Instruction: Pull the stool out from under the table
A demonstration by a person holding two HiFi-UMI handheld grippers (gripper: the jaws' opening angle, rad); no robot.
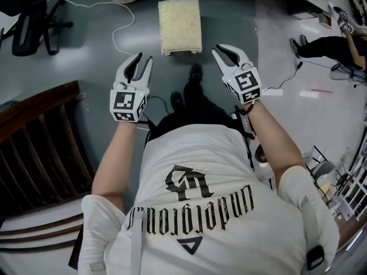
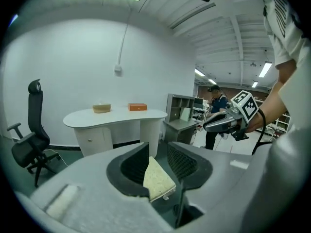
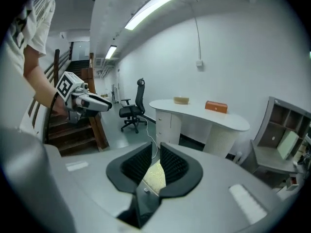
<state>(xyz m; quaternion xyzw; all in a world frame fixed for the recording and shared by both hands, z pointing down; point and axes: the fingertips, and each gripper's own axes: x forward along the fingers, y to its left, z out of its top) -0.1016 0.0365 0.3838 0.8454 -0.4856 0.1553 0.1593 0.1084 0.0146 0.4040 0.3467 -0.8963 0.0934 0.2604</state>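
The stool [image 1: 179, 24], with a cream cushioned top, stands on the grey floor in front of the white table [image 2: 116, 115], out from beneath it. My left gripper [image 1: 144, 58] hangs in the air to the stool's lower left, open and holding nothing. My right gripper [image 1: 221, 48] hangs to the stool's lower right, its jaws a narrow gap apart and empty. In the left gripper view the stool [image 2: 158, 179] shows between the jaws, far below them. The right gripper view also shows the stool [image 3: 155, 174] through the narrow gap.
A black office chair [image 1: 28, 24] stands at the far left, with a white cable [image 1: 123, 30] lying on the floor near it. A dark wooden staircase [image 1: 40, 148] fills the left side. Grey shelving [image 2: 182, 110] stands right of the table. Another person [image 1: 327, 44] is at the far right.
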